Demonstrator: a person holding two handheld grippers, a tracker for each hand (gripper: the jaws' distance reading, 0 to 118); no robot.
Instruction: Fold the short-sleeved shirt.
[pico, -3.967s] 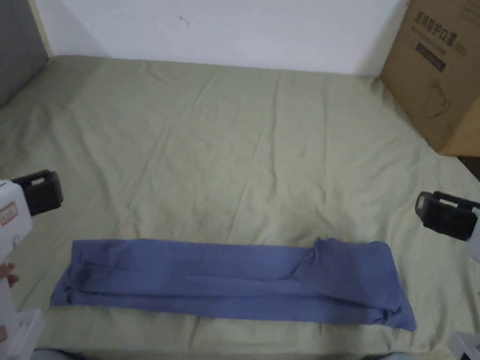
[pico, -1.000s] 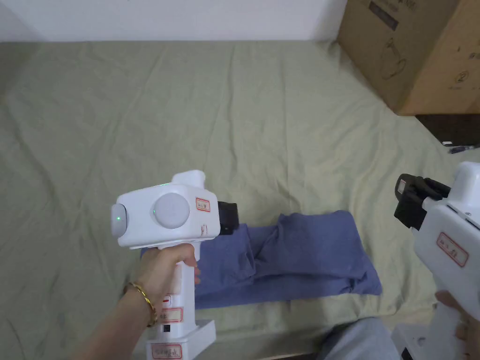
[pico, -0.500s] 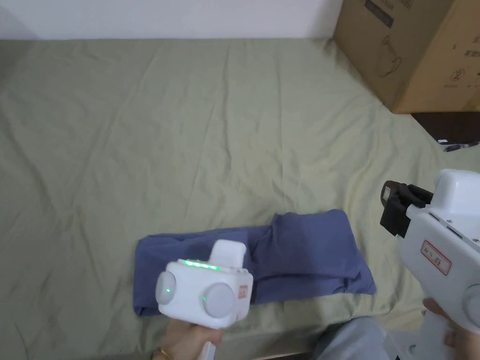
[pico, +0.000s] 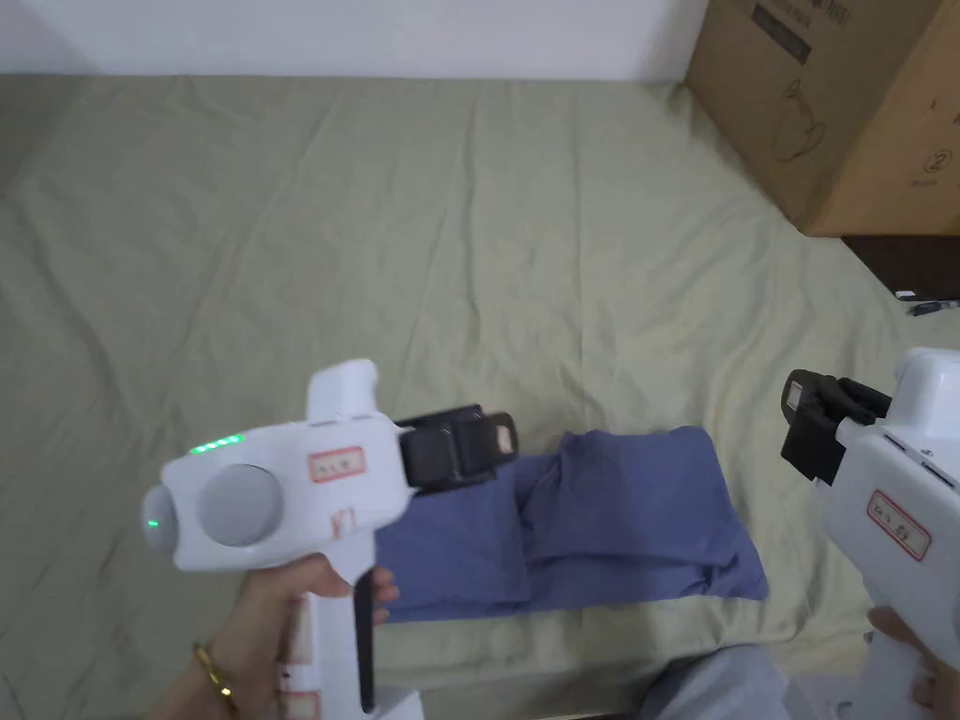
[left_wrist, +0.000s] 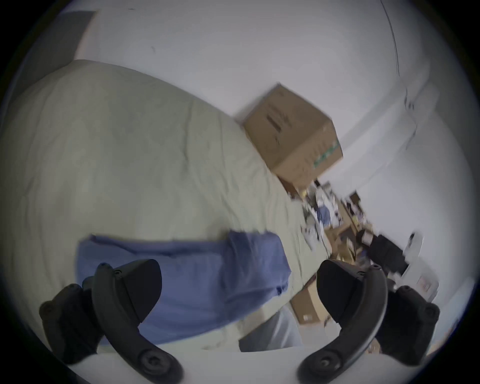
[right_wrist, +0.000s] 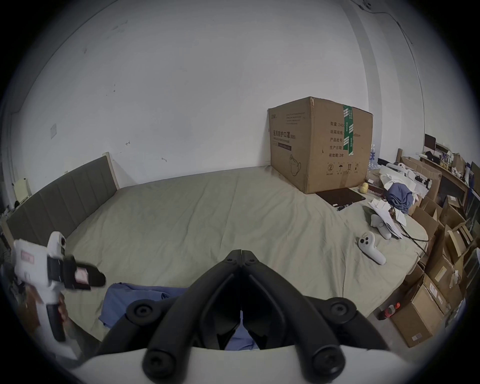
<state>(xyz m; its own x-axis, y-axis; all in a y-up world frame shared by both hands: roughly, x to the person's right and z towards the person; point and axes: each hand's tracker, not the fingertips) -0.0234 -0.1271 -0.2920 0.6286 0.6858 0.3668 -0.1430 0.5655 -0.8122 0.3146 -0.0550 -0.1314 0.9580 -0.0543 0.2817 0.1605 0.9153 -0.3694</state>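
Shirt (pico: 600, 516) lies folded compact on my bed (pico: 422, 234); left claw (left_wrist: 237, 291) wide open, right claw (right_wrist: 242, 256) closed, both empty.

A wide bed covered by a wrinkled pale-green sheet (pico: 375, 234) carries everything. A folded blue short-sleeved shirt (pico: 619, 516) lies near its front edge. A large brown cardboard box (right_wrist: 319, 145) stands at the far right corner against the wall, with a flat dark pad (right_wrist: 340, 198) before it and a white handheld controller (right_wrist: 370, 246) nearer the right edge.
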